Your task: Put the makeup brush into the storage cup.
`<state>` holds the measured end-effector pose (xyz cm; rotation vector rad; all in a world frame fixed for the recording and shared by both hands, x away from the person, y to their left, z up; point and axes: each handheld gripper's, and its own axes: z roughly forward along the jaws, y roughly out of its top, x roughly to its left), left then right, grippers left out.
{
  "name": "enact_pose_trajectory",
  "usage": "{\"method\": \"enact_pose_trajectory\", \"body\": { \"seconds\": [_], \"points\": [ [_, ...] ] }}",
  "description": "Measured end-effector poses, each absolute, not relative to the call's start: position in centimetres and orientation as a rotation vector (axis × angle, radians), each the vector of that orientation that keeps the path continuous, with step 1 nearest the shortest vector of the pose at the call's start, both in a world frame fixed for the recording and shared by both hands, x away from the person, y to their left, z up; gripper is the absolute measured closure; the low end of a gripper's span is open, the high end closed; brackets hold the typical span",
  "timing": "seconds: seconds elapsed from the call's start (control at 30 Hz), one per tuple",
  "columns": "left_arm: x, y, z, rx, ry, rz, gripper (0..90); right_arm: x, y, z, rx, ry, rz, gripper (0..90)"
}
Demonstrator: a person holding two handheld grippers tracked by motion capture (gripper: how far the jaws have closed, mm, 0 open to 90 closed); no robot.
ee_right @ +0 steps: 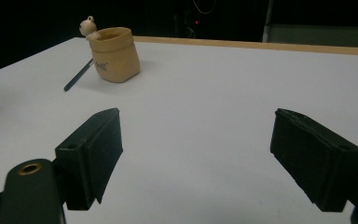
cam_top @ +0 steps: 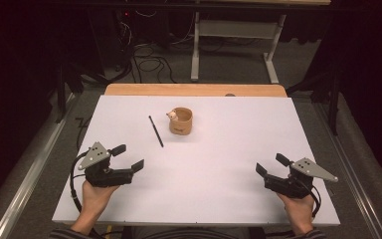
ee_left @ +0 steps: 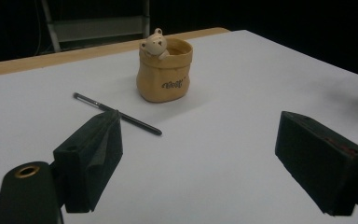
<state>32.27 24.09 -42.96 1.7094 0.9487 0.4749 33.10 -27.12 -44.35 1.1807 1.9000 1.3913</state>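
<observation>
Resting at the near corners of the white table (cam_top: 219, 179), both grippers are held low, one in each hand. The left gripper (cam_top: 129, 157) sits near-left, jaws spread wide with nothing between them; its black cable loops off the near-left edge. The right gripper (cam_top: 271, 164) sits near-right, jaws likewise spread and empty. The person's forearms are cut off by the bottom edge of the high view, with only striped cuffs showing.

In the left gripper view the left gripper (ee_left: 200, 154) frames bare tabletop, and its left jaw hides a short stretch of the black pen (ee_left: 121, 115). In the right gripper view the right gripper (ee_right: 196, 154) also frames bare tabletop.

Farther out, left of centre, the black pen (cam_top: 155, 131) lies flat on the table. Its long axis runs near-to-far, slightly slanted: near end toward the right, far end toward the left. Which end is the tip cannot be told. In the right gripper view part of the pen (ee_right: 78, 75) is hidden behind the holder.

Just right of the pen's far end, apart from it, stands a tan sack-shaped pen holder (cam_top: 181, 121), upright, a small bear figure (cam_top: 171, 115) on its left rim. The lettering on it (ee_left: 173, 84) is too small to read.
</observation>
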Motion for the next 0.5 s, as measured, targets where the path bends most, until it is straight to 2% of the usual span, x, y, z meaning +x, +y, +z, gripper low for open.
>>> {"method": "enact_pose_trajectory", "body": {
  "seconds": [0.5],
  "points": [
    [33.3,24.3,-42.6,1.7,0.992,0.454,17.6,33.1,-27.1,-44.4,1.181,1.904,1.39,18.1]
  ]
}}
